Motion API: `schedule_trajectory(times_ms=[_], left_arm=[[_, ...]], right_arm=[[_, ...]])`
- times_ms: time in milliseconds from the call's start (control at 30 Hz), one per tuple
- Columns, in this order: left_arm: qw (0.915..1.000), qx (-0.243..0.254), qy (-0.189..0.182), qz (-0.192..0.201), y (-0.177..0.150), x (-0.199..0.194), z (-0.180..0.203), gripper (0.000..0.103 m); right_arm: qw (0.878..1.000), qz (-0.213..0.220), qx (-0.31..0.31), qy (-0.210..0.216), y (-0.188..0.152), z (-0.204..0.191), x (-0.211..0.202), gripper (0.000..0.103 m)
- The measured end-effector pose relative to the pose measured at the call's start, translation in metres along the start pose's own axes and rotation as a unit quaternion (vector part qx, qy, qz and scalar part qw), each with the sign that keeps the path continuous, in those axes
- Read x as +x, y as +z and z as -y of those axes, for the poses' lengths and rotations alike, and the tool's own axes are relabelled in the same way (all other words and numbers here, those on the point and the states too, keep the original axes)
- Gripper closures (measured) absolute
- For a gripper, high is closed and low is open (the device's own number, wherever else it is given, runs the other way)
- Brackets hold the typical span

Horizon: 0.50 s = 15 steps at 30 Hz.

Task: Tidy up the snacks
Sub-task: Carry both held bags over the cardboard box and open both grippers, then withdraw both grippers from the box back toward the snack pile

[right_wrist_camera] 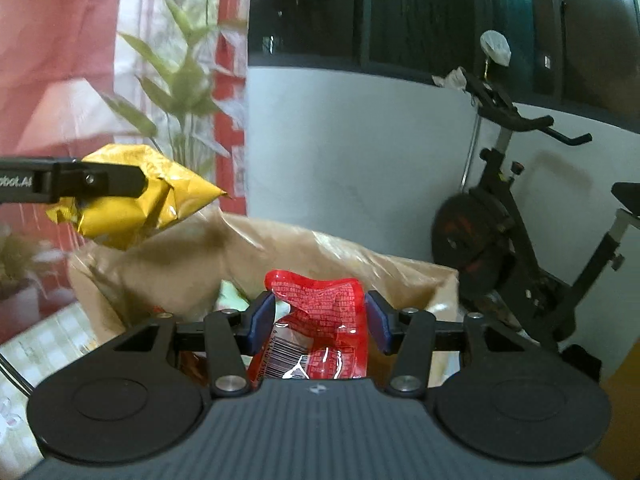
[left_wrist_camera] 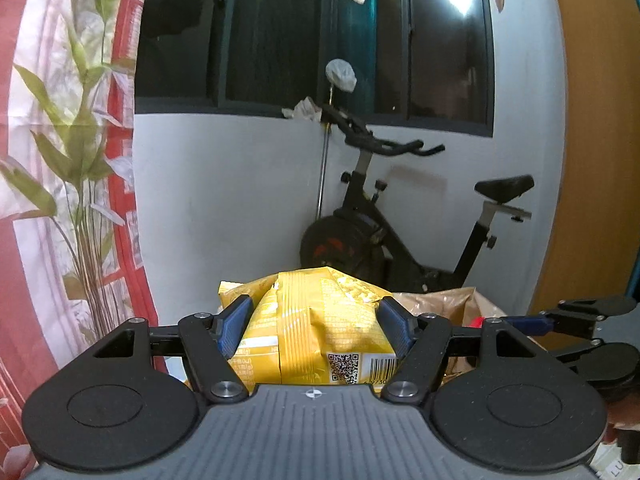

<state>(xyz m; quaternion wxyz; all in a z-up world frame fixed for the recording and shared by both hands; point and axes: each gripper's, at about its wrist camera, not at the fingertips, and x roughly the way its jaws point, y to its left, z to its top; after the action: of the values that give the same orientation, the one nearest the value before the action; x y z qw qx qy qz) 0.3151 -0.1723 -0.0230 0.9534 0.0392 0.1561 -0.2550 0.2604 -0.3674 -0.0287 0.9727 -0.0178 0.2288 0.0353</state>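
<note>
My left gripper (left_wrist_camera: 316,320) is shut on a yellow snack bag (left_wrist_camera: 312,320) and holds it in the air. The yellow bag also shows in the right wrist view (right_wrist_camera: 132,204), at the left, above the rim of an open brown paper bag (right_wrist_camera: 208,256). My right gripper (right_wrist_camera: 320,316) is shut on a red snack packet (right_wrist_camera: 324,320) and holds it over the paper bag's opening. The right gripper also shows at the right of the left wrist view (left_wrist_camera: 532,322), beside the paper bag (left_wrist_camera: 444,300).
A black exercise bike (left_wrist_camera: 404,220) stands against the grey wall below a dark window. A red and white curtain with a leaf print (left_wrist_camera: 68,152) hangs at the left. A checked tablecloth (right_wrist_camera: 44,344) lies below the paper bag. A wooden panel (left_wrist_camera: 596,160) stands at the right.
</note>
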Motion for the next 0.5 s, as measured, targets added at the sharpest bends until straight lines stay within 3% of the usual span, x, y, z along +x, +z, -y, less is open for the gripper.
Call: schedule_trajectory(times_ms=[167,267,500], left_arm=[[0.9996,0.007,0.011,-0.023,-0.006,0.009,-0.003,0.026],[0.9995,0.002,0.005,-0.032,-0.009,0.006,-0.006,0.021],[0.9990,-0.002,0.021,-0.039,-0.008,-0.017,-0.015,0.018]], right_arm=[[1.000,-0.015,0.012,-0.012,-0.007,0.007,0.002,0.049],[1.000,-0.018,0.013,-0.016,-0.010,0.007,-0.004,0.041],[1.000,-0.017,0.012,0.001,-0.013,-0.004,-0.019,0.041]])
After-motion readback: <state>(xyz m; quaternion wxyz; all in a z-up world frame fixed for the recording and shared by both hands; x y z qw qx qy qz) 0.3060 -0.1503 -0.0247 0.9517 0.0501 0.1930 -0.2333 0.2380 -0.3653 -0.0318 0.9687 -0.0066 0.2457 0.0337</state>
